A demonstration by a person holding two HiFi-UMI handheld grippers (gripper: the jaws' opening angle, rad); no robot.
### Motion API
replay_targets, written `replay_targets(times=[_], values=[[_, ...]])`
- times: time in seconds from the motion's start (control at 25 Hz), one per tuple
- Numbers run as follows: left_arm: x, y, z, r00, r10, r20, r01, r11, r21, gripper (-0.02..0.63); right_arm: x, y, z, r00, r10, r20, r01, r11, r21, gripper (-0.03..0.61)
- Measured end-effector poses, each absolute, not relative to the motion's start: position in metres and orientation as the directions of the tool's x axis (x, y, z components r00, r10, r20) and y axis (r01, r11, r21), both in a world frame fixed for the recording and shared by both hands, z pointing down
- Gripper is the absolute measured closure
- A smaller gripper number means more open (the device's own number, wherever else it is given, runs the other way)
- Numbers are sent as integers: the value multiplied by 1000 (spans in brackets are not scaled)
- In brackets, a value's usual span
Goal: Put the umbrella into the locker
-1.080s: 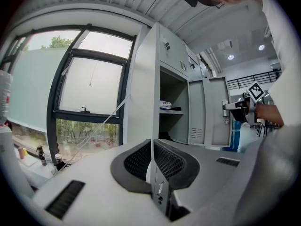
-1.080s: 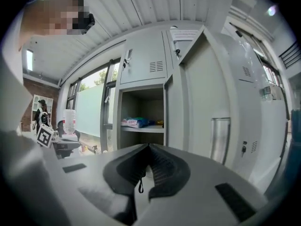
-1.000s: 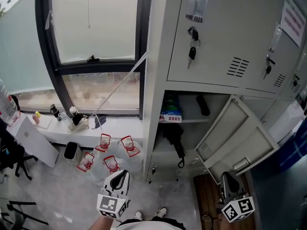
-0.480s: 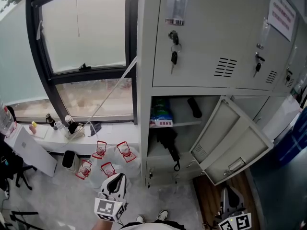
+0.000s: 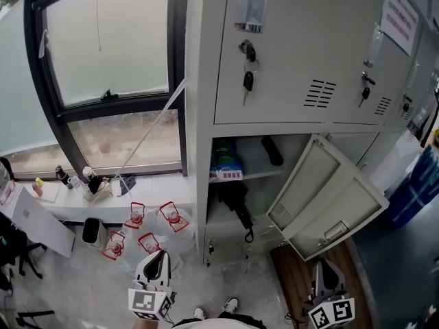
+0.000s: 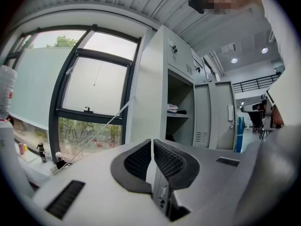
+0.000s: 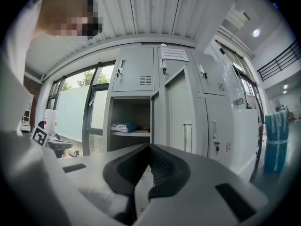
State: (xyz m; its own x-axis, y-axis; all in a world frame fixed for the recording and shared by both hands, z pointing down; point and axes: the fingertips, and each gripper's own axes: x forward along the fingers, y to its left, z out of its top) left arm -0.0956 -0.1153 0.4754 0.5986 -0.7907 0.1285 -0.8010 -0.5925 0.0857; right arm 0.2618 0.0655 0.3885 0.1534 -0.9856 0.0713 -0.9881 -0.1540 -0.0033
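Note:
The black folded umbrella (image 5: pixel 236 201) stands inside the lower compartment of the grey locker (image 5: pixel 199 149), below the shelf, with its hooked handle (image 5: pixel 248 237) hanging at the front. The locker door (image 5: pixel 326 197) hangs open to the right. My left gripper (image 5: pixel 159 256) is low in the head view, in front of the locker's left side, shut and empty. My right gripper (image 5: pixel 322 266) sits below the open door, shut with nothing in it. In the left gripper view the fingertips (image 6: pixel 151 141) meet and the umbrella (image 6: pixel 170 137) shows dark in the locker. The right gripper (image 7: pixel 149 147) faces the open compartment.
A blue packet (image 5: pixel 225 163) and a black object (image 5: pixel 272 151) lie on the locker shelf. Keys (image 5: pixel 247 81) hang from the upper door. Several water bottles (image 5: pixel 147 228) stand on the floor left of the locker. Small items line the window sill (image 5: pixel 96 184).
The head view has swung, so the locker sits further left and both grippers show lower in the frame. The umbrella stays in the locker. Both grippers remain shut.

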Motion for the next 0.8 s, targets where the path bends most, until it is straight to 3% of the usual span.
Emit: replay_targets(times=[0.56,0.8], values=[[-109,-120,471,601,-790,119,-799,-592,101,580,253,55,386,169,-984,53,-986,-169,7,560],[-108,-122,467,602,-790,112,-798,-596,89,580,252,49,385,148,-989,28,-986,-150,-67,560]])
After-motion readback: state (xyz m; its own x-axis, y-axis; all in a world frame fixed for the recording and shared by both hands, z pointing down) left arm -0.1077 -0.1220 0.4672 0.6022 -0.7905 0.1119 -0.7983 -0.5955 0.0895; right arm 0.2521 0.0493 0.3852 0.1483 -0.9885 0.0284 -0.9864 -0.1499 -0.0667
